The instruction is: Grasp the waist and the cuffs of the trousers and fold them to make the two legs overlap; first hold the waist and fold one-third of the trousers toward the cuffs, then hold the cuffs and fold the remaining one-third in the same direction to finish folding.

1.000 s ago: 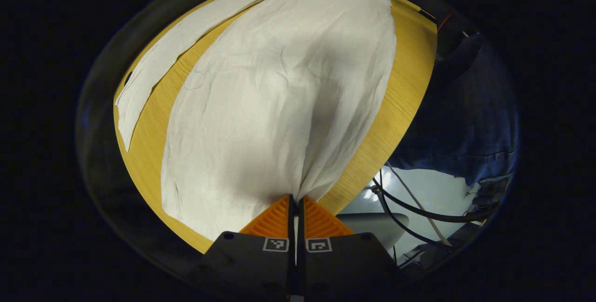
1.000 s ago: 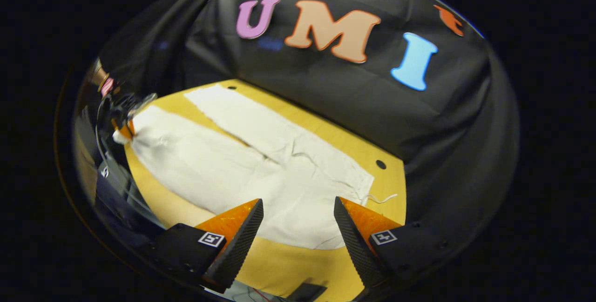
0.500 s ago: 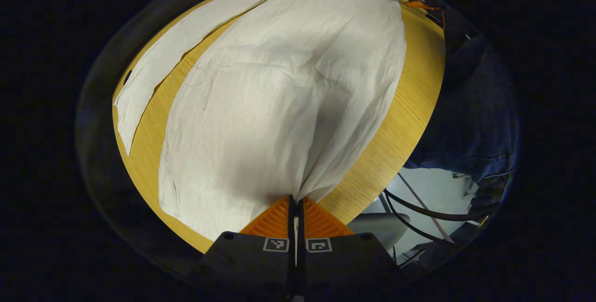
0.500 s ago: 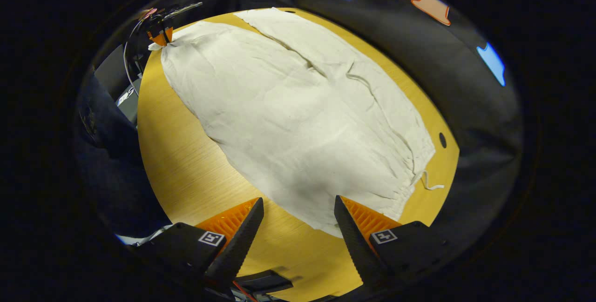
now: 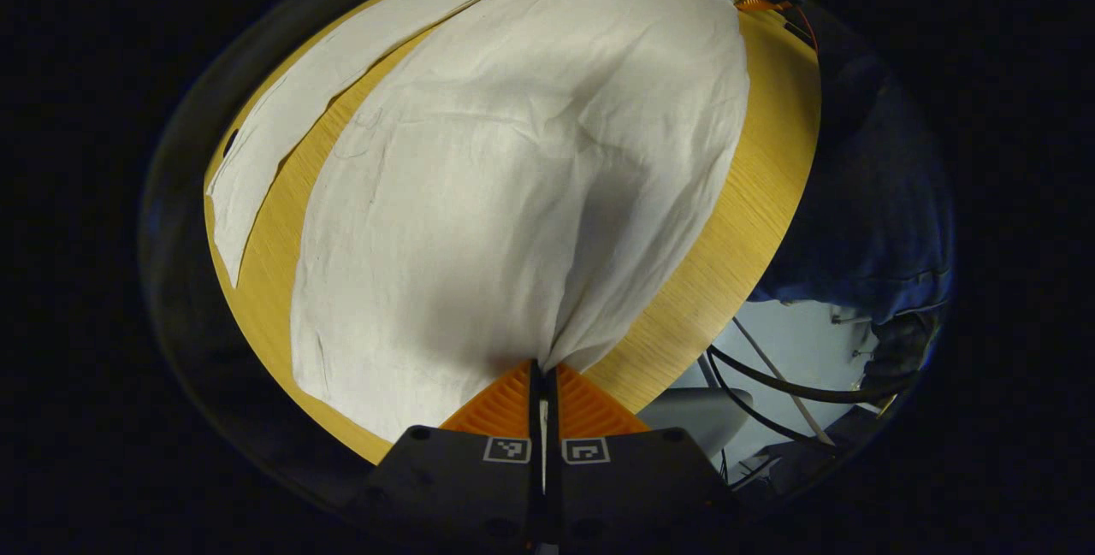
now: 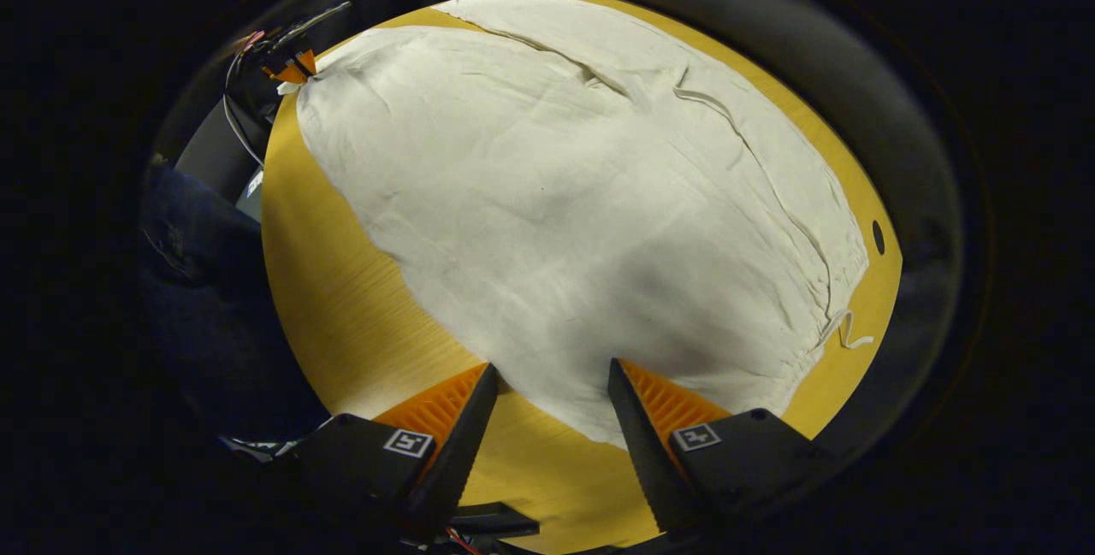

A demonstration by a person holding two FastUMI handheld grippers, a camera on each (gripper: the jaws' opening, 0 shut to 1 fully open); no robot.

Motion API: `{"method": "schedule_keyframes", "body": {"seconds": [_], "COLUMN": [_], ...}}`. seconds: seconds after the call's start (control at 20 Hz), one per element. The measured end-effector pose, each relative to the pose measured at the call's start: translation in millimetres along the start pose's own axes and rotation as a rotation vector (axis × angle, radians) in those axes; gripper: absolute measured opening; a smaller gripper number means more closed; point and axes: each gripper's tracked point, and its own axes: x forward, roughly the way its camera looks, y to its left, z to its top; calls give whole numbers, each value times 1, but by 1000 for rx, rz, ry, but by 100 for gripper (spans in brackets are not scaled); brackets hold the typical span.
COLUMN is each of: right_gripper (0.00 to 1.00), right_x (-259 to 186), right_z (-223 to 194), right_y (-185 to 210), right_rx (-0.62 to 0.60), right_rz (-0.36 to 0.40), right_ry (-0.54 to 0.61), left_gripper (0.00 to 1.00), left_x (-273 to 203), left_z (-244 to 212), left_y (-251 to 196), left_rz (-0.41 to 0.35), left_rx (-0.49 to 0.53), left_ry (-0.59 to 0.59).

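- My left gripper (image 5: 542,371) was pinched tight on a cuff corner of the trousers (image 5: 522,162), the cloth bunching up from its fingers.
- My right gripper (image 6: 552,380) stood wide open, low over the waist edge, its fingers straddling that hem without pinching it.
- From the right gripper view, the left gripper (image 6: 291,72) sat at the table's (image 6: 342,281) far corner.
- The trousers lay spread on the table, both legs side by side.

No readable text, brand or number. Square coded markers (image 5: 506,450) sit on both grippers' finger mounts (image 6: 696,437); patterns only, no letters.
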Motion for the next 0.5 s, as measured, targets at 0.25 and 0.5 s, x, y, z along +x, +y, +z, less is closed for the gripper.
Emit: {"method": "schedule_keyframes", "body": {"seconds": [0.25, 0.5], "right_gripper": [33, 7], "right_x": [-1, 0], "right_z": [6, 6], "right_y": [-13, -16], "right_rx": [32, 78], "right_rz": [-51, -73], "right_ry": [-2, 9], "left_gripper": [0, 0], "left_x": [0, 0], "left_z": [0, 0], "left_y": [0, 1], "left_rz": [-3, -4], "left_rx": [-10, -27], "left_ry": [8, 8]}}
